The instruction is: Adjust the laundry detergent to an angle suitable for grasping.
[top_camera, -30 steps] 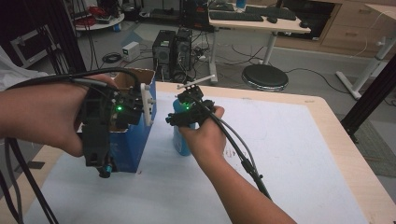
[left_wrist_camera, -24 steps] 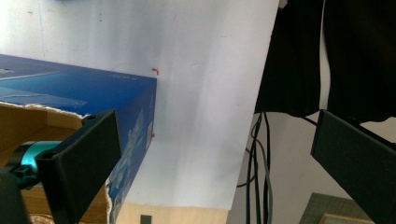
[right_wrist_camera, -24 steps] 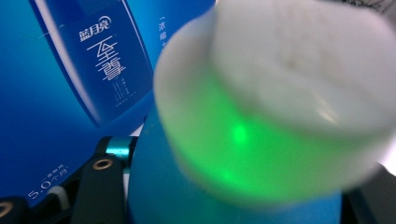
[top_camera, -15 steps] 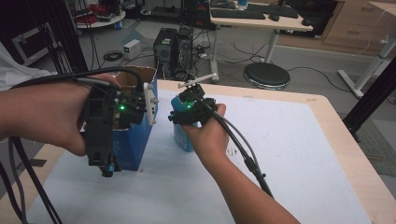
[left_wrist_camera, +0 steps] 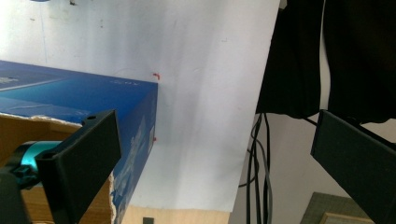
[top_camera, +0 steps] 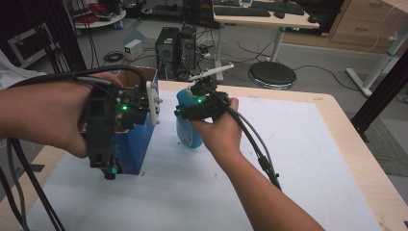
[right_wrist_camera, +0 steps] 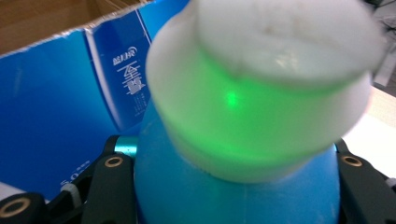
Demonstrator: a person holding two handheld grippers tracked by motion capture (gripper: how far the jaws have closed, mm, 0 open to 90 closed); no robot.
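blue bottle (right_wrist_camera: 233,186) between right gripper (top_camera: 202,103) jaws, beside box (top_camera: 137,139)

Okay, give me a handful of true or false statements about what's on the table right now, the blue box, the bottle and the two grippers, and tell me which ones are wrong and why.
1. The right gripper has its jaws on either side of the blue bottle. True.
2. The bottle's cap is black. False: it is white, tinted by a green light.
3. The blue box is open at the top, showing brown cardboard inside. True.
4. The left gripper is clamped on the bottle. False: its jaws stand wide apart with nothing between them, one of them at the box's edge.
5. The box stands on a white sheet on the table. True.
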